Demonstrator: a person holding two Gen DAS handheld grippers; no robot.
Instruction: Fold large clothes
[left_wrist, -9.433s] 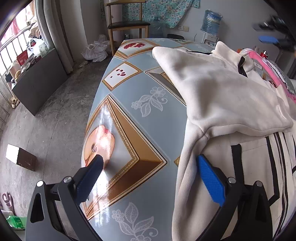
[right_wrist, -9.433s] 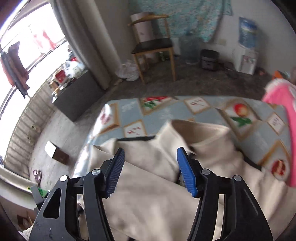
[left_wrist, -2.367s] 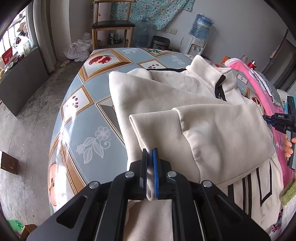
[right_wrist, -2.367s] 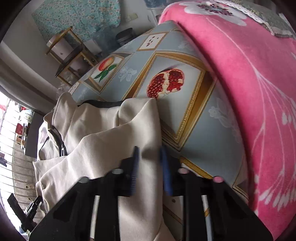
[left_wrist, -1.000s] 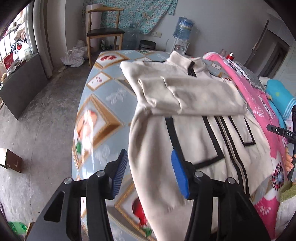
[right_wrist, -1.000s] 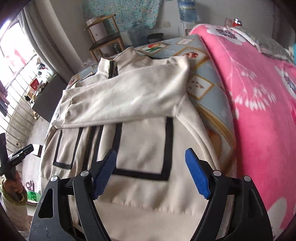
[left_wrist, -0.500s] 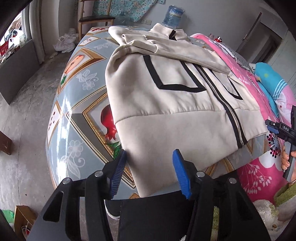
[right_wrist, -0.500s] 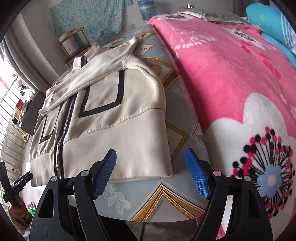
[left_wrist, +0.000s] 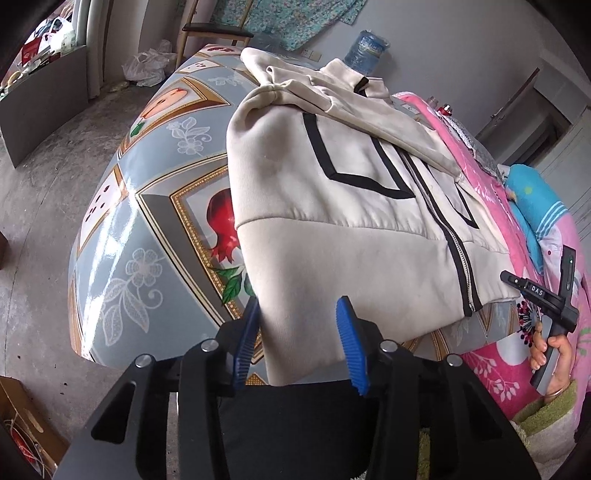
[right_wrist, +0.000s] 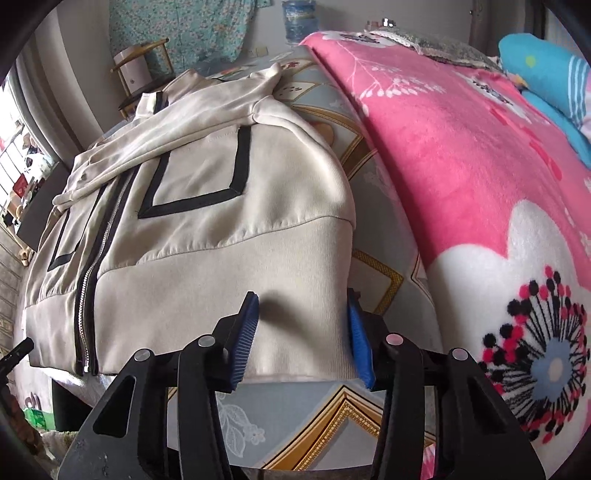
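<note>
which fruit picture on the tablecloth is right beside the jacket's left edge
The red pomegranate with green leaves; the jacket partly overlaps it. The peach picture lies farther up the tablecloth, clear of the jacket.

We see a cream cloth zip-up jacket (left_wrist: 332, 229) of soft, matt knit, its hem band finely ribbed, with flat black trim and a metallic zipper. Under it, the blue-grey fruit-patterned table covering (left_wrist: 122, 236) looks glossy and smooth, catching glare. The pink flowered blanket (right_wrist: 461, 155) is fluffy fleece. The floor (left_wrist: 33, 206) is rough, dull concrete.
</note>
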